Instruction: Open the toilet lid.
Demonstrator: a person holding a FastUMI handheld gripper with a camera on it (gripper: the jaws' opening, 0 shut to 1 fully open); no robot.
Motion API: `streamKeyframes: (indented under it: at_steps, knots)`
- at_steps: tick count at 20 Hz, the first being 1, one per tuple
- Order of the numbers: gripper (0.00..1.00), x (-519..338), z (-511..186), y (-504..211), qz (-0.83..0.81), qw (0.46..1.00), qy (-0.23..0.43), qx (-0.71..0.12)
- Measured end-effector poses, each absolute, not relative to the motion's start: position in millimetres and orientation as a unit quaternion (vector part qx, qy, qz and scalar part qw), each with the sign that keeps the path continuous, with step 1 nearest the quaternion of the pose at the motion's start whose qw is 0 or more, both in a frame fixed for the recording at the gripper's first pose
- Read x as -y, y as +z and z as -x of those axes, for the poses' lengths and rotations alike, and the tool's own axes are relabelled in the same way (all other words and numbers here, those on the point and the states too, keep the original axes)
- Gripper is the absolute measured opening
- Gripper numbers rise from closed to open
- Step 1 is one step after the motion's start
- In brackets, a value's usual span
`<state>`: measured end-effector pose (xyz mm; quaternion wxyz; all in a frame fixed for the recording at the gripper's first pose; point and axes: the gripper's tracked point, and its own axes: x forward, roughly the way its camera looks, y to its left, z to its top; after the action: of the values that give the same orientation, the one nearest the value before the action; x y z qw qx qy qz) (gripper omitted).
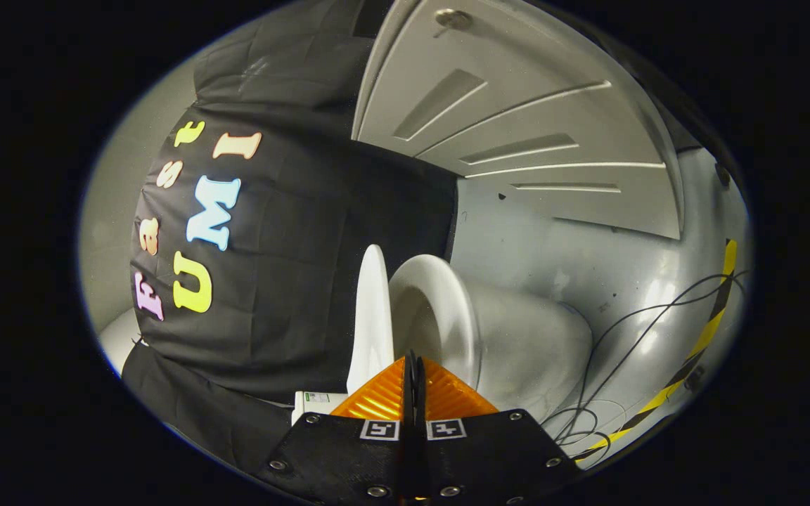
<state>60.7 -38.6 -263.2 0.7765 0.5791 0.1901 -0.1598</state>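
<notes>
Gripper view, jaws: the gripper (413, 365) is showing its two fingers (377, 397) pressed together, with no gap showing between them and nothing caught there; the tips are sitting just in front of the toilet, and whether they are touching it cannot be told.

Gripper view, toilet lid: the toilet lid (371, 316) is standing raised off the seat, a thin white slab seen edge-on, just beyond the fingertips and slightly to one side of them, next to the black cloth wall (285, 281).

Gripper view, seat and bowl: the white seat ring (440, 309) is lying just beside the lid, apart from it at the far end, with the pale bowl body (538, 344) bulging out past it.

Gripper view, surroundings: a white panelled door (517, 119) with a round knob (453, 18) is filling the space beyond the toilet; the grey floor (588, 260) is running between them; dark cables (630, 337) are looping over the floor near the bowl; a yellow-and-black striped tape (700, 344) is crossing the floor further out.

Gripper view, obstructions: a small white box (315, 402) is sitting beside the fingers near the lid's base.
</notes>
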Motion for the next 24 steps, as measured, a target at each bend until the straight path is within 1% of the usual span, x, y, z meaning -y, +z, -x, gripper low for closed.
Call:
streamKeyframes:
  at_steps: [8, 15, 24]
  knots:
    - [0.0, 29.7, -70.1, -219.6, -0.552, 0.801, -0.144, -0.182]
    - [0.0, 12.5, -79.6, -176.5, -0.513, 0.832, -0.116, -0.176]
    - [0.0, -11.9, -91.1, -131.8, -0.48, 0.857, -0.091, -0.162]
